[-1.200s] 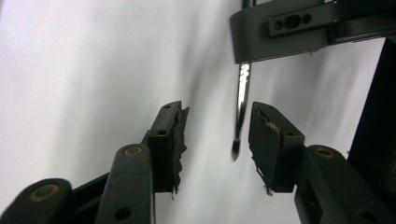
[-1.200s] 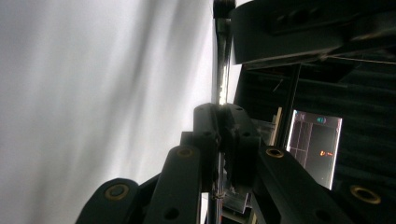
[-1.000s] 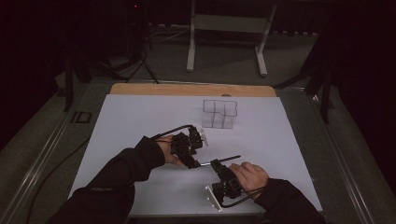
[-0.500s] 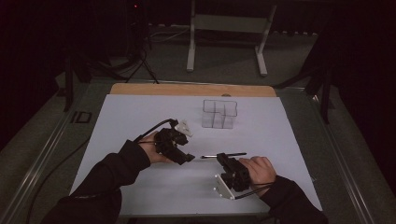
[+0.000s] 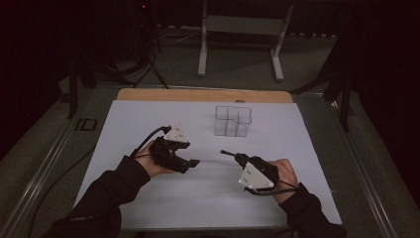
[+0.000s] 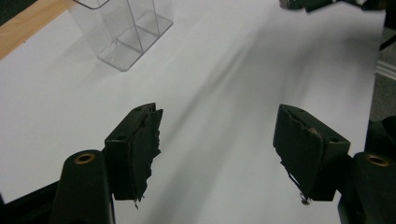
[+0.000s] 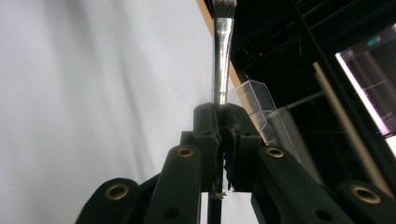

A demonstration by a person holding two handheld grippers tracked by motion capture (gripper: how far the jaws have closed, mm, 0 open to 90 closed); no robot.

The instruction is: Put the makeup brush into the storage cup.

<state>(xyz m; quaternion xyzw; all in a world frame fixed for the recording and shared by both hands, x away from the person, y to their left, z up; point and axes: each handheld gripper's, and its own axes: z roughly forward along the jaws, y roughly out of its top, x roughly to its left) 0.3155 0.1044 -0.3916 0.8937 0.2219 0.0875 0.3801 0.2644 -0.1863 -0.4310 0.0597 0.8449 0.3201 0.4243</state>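
Since a second ago, when the two grippers sat close together near the sheet's middle with the brush bridging them, they have drawn apart: the left gripper (image 5: 193,162) has slid toward 9 o'clock and its jaws have just been opening, and they now stand wide with nothing between the pads (image 6: 140,149), bare white sheet (image 6: 224,116) showing in the gap. That reads as a hand-over finished, so the brush (image 5: 229,154) now belongs to the right gripper (image 5: 237,157) alone. Its jaws are clamped tight on the handle, the silver ferrule and dark bristles (image 7: 224,5) sticking out well beyond the tips. From above, the brush lies nearly level, its tip aimed toward 10 o'clock. The clear organiser (image 5: 233,120) stands at 12 o'clock from the brush, well apart from it, at the far middle of the sheet; the likely next step is to stand the brush in one of its compartments. For that, the brush would probably have to be tipped upright. The left forearm comes in from 7 o'clock, its hand wrapped round the gripper body, jaws pointing toward 3 o'clock and low over the sheet. The right forearm enters from 5 o'clock, its hand (image 5: 283,173) behind the gripper, which is rolled so its grey plate faces the camera.
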